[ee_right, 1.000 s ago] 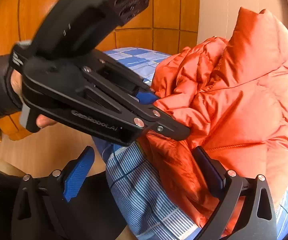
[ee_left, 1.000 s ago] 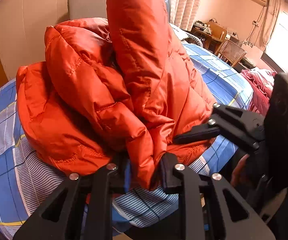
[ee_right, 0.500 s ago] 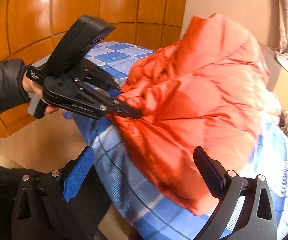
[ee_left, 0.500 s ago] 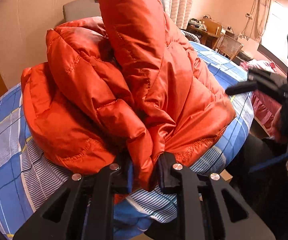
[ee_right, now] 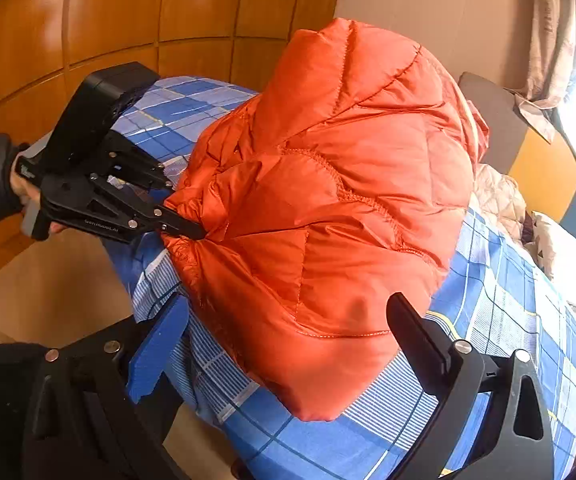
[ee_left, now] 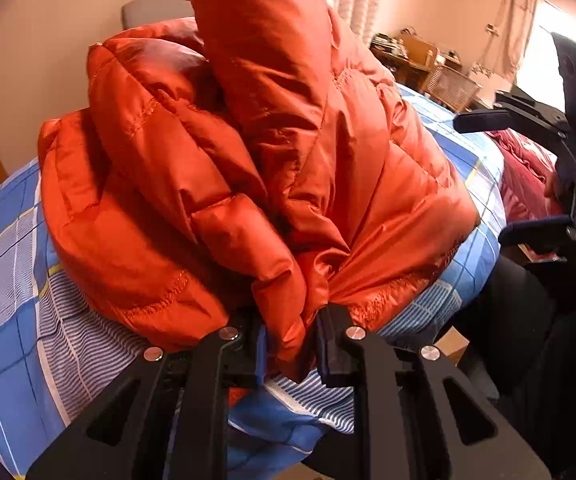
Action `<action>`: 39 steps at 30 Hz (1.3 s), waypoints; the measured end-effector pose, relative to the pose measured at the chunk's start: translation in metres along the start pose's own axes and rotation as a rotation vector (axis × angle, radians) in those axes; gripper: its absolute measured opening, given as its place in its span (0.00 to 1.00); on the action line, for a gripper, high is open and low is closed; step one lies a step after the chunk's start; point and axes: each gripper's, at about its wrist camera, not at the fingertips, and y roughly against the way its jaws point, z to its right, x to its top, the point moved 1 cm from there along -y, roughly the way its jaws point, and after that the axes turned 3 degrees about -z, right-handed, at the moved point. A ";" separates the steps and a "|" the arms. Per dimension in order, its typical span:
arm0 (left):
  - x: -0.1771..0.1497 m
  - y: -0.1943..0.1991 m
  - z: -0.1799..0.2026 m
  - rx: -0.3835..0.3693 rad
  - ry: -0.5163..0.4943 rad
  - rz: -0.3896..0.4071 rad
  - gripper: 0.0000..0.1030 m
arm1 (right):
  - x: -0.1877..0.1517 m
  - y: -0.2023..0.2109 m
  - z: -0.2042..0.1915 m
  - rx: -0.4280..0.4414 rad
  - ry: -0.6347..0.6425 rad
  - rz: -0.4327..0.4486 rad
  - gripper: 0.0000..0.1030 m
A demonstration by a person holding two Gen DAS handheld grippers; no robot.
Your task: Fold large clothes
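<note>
The orange down jacket (ee_left: 256,168) sits bunched in a tall heap at the near edge of the bed (ee_left: 12,280), and my left hand-held gripper (ee_left: 292,344) stays pinched on a gathered fold of its hem at 6 o'clock. In the last second my right hand-held gripper (ee_right: 288,344) has drawn back from beside that grip: its fingers now stand wide apart, empty, off the fabric. I judge that it is free to seek a second corner, so the fold proper has hardly begun.

My right view shows the jacket's smooth quilted back and the left gripper biting in from 9 o'clock. Only my left view shows the upright sleeve, or perhaps the hood, at 12 o'clock, and a red quilt (ee_left: 524,184) at 3.
</note>
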 end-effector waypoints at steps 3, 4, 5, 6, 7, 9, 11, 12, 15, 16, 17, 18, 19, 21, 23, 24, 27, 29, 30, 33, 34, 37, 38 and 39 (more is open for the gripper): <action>0.005 -0.002 -0.001 -0.018 -0.029 -0.017 0.17 | 0.003 0.007 0.009 0.015 0.012 0.000 0.88; 0.006 -0.003 -0.001 -0.023 -0.041 -0.023 0.17 | 0.004 0.008 0.012 0.017 0.021 -0.002 0.87; 0.007 -0.003 -0.001 -0.027 -0.048 -0.028 0.17 | 0.004 0.009 0.014 0.018 0.035 -0.009 0.83; 0.008 -0.004 -0.002 -0.038 -0.055 -0.034 0.17 | 0.004 0.010 0.016 0.026 0.050 -0.013 0.81; 0.009 -0.005 -0.004 -0.048 -0.063 -0.041 0.17 | 0.006 0.010 0.020 0.020 0.067 -0.019 0.79; 0.011 -0.007 -0.006 -0.057 -0.074 -0.051 0.17 | 0.009 0.010 0.028 -0.008 0.085 -0.032 0.79; 0.011 -0.009 -0.009 -0.066 -0.076 -0.055 0.17 | 0.012 0.010 0.034 -0.035 0.092 -0.033 0.79; 0.011 -0.010 -0.011 -0.071 -0.076 -0.056 0.17 | 0.013 0.010 0.037 -0.042 0.093 -0.033 0.78; 0.011 -0.013 -0.014 -0.086 -0.076 -0.060 0.17 | 0.016 0.006 0.045 -0.093 0.091 -0.052 0.73; 0.011 -0.014 -0.015 -0.091 -0.077 -0.062 0.17 | 0.016 0.004 0.047 -0.101 0.092 -0.057 0.64; 0.011 -0.014 -0.017 -0.095 -0.079 -0.064 0.17 | 0.015 0.002 0.048 -0.114 0.093 -0.061 0.59; 0.012 -0.016 -0.019 -0.102 -0.080 -0.068 0.17 | 0.014 0.000 0.048 -0.124 0.098 -0.071 0.59; 0.012 -0.016 -0.020 -0.107 -0.081 -0.070 0.17 | 0.013 -0.002 0.049 -0.132 0.103 -0.077 0.59; 0.015 -0.016 -0.025 -0.115 -0.086 -0.075 0.17 | 0.013 -0.004 0.052 -0.143 0.100 -0.083 0.59; 0.017 -0.016 -0.029 -0.124 -0.090 -0.081 0.17 | 0.014 -0.006 0.057 -0.163 0.088 -0.088 0.56; 0.018 -0.017 -0.030 -0.127 -0.094 -0.084 0.17 | 0.015 -0.006 0.061 -0.170 0.081 -0.082 0.54; 0.021 -0.018 -0.031 -0.131 -0.104 -0.093 0.17 | 0.021 -0.005 0.067 -0.162 0.079 -0.066 0.54; 0.022 -0.018 -0.031 -0.129 -0.114 -0.101 0.17 | 0.027 -0.006 0.073 -0.127 0.084 -0.054 0.54; 0.024 -0.017 -0.031 -0.128 -0.118 -0.104 0.17 | 0.031 -0.008 0.076 -0.112 0.098 -0.050 0.54; 0.024 -0.019 -0.027 -0.130 -0.126 -0.109 0.17 | 0.040 -0.014 0.083 -0.077 0.132 -0.045 0.49; 0.024 -0.020 -0.026 -0.132 -0.128 -0.111 0.17 | 0.045 -0.017 0.089 -0.060 0.134 -0.042 0.49; 0.025 -0.022 -0.027 -0.138 -0.131 -0.116 0.17 | 0.057 -0.024 0.100 -0.045 0.163 -0.032 0.49; 0.025 -0.023 -0.028 -0.143 -0.130 -0.116 0.17 | 0.060 -0.025 0.100 -0.048 0.185 -0.033 0.49; 0.025 -0.023 -0.028 -0.145 -0.128 -0.116 0.17 | 0.062 -0.026 0.099 -0.054 0.209 -0.036 0.49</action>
